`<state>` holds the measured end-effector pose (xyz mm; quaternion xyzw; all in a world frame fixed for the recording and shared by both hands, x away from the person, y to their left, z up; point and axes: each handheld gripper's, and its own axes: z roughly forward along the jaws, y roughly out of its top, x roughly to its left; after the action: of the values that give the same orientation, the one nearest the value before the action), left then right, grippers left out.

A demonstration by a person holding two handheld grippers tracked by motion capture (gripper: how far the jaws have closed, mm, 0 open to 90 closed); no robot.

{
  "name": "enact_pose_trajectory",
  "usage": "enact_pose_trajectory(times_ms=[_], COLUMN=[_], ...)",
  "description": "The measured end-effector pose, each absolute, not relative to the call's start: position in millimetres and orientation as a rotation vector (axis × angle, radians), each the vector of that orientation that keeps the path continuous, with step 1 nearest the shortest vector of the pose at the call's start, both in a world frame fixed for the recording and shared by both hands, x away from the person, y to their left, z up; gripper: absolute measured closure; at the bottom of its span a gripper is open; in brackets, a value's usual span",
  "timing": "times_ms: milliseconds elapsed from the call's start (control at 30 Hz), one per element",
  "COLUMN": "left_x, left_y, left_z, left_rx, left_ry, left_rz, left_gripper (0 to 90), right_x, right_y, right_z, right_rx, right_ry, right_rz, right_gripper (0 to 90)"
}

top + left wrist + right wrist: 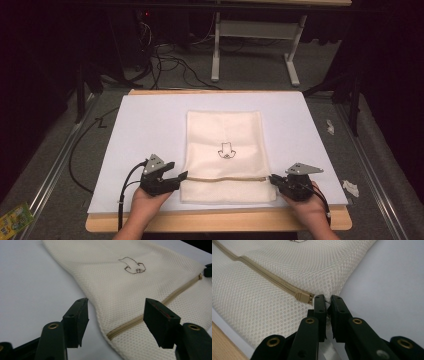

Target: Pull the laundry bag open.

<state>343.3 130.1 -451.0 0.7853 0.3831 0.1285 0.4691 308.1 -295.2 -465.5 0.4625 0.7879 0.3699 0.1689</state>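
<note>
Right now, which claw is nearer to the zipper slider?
Right. The right claw pinches the bag's edge beside the zipper slider; the left claw stands open at the zipper's opposite end.

Table brightly lit from above against dark surroundings; high view soft; gripper views blur at near jaws.

Bare white sheet [150,125] — flanking mesh bag [225,135]

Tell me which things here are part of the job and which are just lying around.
In the job:
mesh bag
its zipper, slider at the right end
left gripper, jaws open at the zipper's left end
right gripper, jaws shut on the bag's edge by the slider
white sheet beneath

Lying about:
crumpled paper scraps right of the table
green packet bottom left
floor cables
</note>
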Motion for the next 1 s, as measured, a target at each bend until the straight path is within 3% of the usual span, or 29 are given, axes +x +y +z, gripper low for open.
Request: enact_pose_trajectory(times_ms=[500,1000], left_x=[326.3,326.3], left_y=[45.1,-47.2], left_z=[-458.2,-466.2], left_rx=[1.989,1.989], left_ry=[0.747,0.701], left_rz=[0.183,0.068], left_gripper=[44.1,58.5], right_x=[305.0,303.0], right_y=[-296.6,-296.4], right_z=[-457.8,-452.7], right_rx=[1.281,1.255], right_ry=[2.204,2.187], right_rz=[1.099,1.131], right_gripper=[84.9,84.9])
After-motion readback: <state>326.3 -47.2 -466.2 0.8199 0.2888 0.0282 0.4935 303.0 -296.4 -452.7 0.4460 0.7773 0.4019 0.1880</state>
